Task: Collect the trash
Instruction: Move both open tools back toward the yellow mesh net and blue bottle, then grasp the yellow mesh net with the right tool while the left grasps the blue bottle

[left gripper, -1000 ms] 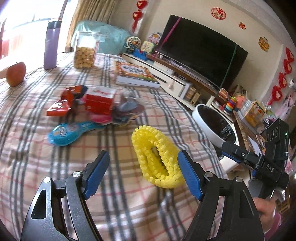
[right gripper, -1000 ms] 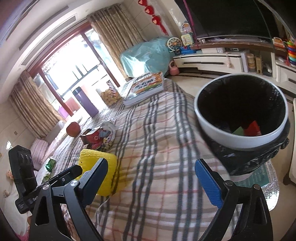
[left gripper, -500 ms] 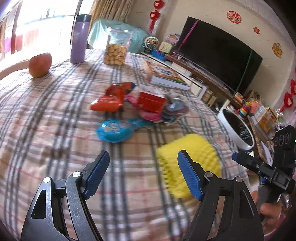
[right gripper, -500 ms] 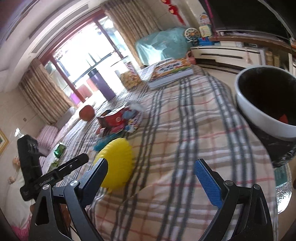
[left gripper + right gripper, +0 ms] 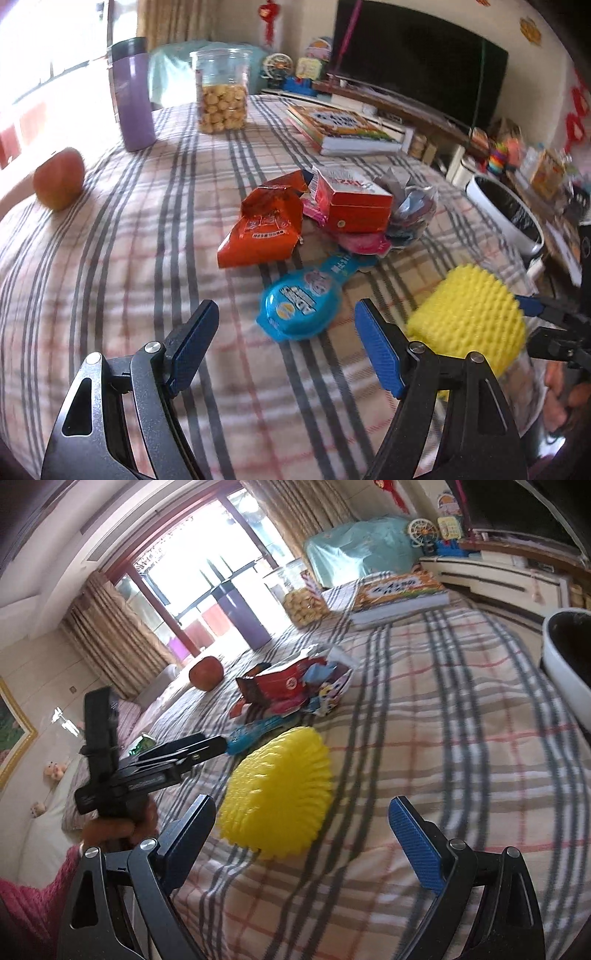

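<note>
A heap of trash lies mid-table: an orange snack bag [image 5: 264, 229], a red carton [image 5: 352, 201], pink and clear wrappers, and a blue round wrapper [image 5: 301, 304] nearest me. A yellow foam fruit net [image 5: 471, 323] [image 5: 279, 792] lies at the table's right side. My left gripper [image 5: 286, 349] hovers open over the cloth just short of the blue wrapper, nothing between its fingers. My right gripper [image 5: 304, 840] is open too, the yellow net just ahead of its left finger. The white bin [image 5: 506, 218] [image 5: 569, 664] with a black liner stands beyond the table's right edge.
On the plaid tablecloth [image 5: 147, 258] stand a purple flask [image 5: 133, 96], a jar of biscuits [image 5: 223, 98], an apple [image 5: 59, 179] and a book [image 5: 343, 127]. A TV and low cabinet run along the far wall. A hand in a pink sleeve [image 5: 33, 897] holds the left gripper.
Both grippers swung away from the bin toward the trash heap. The left view now centres on the blue wrapper; the yellow net slid to its right. The bin moved to the right view's edge.
</note>
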Demonstrator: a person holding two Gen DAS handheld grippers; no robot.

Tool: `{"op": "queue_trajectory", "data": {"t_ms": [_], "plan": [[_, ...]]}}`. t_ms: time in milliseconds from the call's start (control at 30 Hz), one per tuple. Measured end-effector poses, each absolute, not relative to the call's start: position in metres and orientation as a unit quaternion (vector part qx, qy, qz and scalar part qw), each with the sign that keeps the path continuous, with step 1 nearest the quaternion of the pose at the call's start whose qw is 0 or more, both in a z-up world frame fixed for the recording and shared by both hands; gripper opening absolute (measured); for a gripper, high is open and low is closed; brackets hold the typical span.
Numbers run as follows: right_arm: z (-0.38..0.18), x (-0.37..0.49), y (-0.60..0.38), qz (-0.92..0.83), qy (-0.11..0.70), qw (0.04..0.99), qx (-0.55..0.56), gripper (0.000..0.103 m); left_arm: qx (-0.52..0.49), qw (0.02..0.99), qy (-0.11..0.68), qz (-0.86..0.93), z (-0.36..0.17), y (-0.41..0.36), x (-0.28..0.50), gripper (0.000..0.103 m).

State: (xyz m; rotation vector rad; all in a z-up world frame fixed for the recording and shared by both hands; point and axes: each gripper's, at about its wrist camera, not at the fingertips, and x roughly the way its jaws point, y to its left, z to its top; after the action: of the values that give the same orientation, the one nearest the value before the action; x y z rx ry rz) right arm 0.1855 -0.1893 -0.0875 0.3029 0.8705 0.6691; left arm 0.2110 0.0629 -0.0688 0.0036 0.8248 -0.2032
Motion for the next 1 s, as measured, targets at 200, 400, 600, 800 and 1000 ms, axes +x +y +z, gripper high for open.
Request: {"op": "queue_trajectory", "data": {"t_ms": [200,400,600,800,1000], "plan": [[-0.098,0.195,-0.175,0.322,0.428,0.831,0.150,0.094,0.023,0.900,0.415,-0.129,-0.079,0.053,0.222,0.077],[-0.105,0.199,-0.161,0.330,0.438,0.824,0.140,0.059,0.049,0.895,0.421,-0.141,-0.084,0.039,0.223,0.050],[-0.109,0.196,-0.175,0.318,0.436,0.827,0.158,0.035,0.047,0.897,0.420,-0.129,-0.081,0.029,0.213,0.049],[-0.101,0.187,-0.213,0.284,0.416,0.847,0.170,0.034,0.003,0.896,0.424,-0.132,-0.080,0.015,0.194,0.046],[-0.095,0.183,-0.252,0.248,0.403,0.862,0.183,0.033,-0.019,0.897,0.416,-0.148,-0.076,-0.012,0.176,0.046]]}}
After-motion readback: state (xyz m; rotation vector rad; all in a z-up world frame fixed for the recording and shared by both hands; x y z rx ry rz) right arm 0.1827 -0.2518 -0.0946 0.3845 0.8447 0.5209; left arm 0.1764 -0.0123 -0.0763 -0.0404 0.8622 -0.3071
